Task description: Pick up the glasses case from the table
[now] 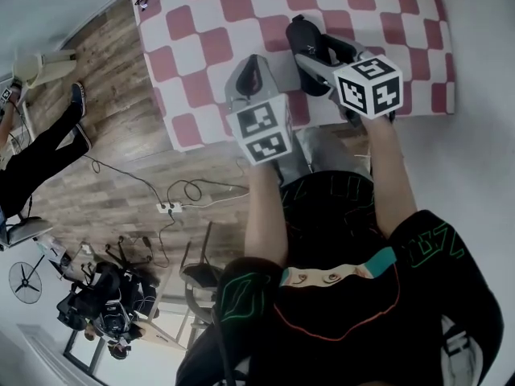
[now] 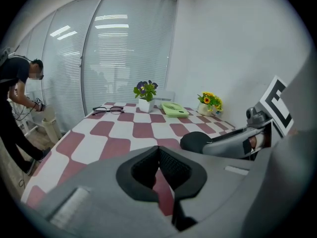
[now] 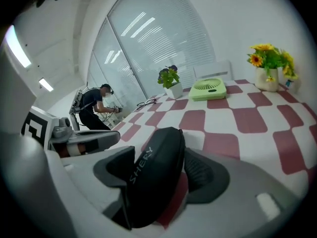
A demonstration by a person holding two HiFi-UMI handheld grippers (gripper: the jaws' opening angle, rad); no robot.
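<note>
Glasses case (image 3: 153, 182) lies on the checked desk (image 3: 247, 118) between my right tool's (image 3: 161, 160) wide-spread jaws, long axis running along them and pads seemingly not pressing it, while my left tool (image 2: 159, 150), clenched and empty, hangs alongside.

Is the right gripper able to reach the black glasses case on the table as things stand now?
Probably yes. The glasses case stands between the open jaws of the right gripper, with nothing else in the gap. The left gripper is off to one side and does not block it.
</note>
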